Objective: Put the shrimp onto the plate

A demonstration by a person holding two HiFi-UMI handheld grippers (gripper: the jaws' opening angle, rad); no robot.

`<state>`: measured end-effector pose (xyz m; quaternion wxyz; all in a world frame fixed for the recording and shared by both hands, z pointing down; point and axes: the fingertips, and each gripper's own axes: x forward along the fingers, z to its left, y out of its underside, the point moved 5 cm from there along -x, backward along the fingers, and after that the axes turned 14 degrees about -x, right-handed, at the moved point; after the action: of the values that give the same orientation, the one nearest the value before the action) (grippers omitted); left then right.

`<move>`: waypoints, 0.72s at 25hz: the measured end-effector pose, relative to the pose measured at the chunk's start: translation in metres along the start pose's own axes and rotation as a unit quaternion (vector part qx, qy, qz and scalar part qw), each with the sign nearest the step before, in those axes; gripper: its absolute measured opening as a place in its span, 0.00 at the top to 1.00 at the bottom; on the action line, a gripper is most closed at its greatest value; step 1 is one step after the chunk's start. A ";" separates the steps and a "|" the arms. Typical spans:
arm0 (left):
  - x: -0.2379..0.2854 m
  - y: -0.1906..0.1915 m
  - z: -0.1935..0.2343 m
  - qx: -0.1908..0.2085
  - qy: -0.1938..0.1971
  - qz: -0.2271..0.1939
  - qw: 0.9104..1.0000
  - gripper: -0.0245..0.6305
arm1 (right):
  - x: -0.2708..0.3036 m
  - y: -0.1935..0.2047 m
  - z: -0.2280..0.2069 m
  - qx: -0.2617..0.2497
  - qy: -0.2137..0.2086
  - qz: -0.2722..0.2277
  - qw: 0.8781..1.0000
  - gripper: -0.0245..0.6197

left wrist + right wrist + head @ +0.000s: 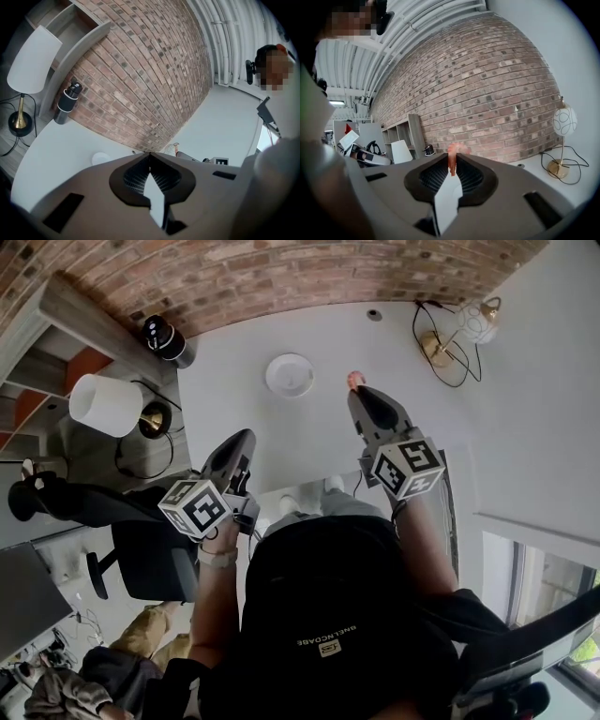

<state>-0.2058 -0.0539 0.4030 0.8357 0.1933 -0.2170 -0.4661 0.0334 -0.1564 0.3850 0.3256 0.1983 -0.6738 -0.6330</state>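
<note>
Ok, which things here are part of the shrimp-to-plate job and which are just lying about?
Part of the job: shrimp, pinched in the right gripper; white plate on the table.
Just lying about: black flask; lamp with white shade; globe lamp with its cable. The left gripper is shut and empty.

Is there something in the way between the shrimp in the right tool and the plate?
Nothing visible does. The shrimp is pinched in the right tool, and only bare white table lies between it and the plate on its left.
</note>
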 end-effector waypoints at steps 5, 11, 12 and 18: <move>0.005 -0.005 0.000 0.001 -0.010 -0.010 1.000 0.96 | 0.016 0.000 -0.009 0.000 -0.015 0.003 1.000 0.88; 0.003 -0.007 0.005 0.000 -0.034 -0.031 0.999 0.96 | 0.035 0.001 -0.014 -0.004 -0.043 0.001 0.999 0.88; 0.002 -0.007 0.005 -0.002 -0.038 -0.035 0.999 0.96 | 0.039 0.001 -0.015 -0.005 -0.049 0.001 0.999 0.88; 0.002 -0.007 0.002 -0.002 -0.058 -0.053 0.997 0.96 | 0.059 0.004 -0.022 -0.005 -0.075 0.006 0.997 0.88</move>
<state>-0.2106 -0.0589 0.4013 0.7966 0.1751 -0.2533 -0.5203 0.0075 -0.2117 0.3999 0.2786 0.1448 -0.6941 -0.6478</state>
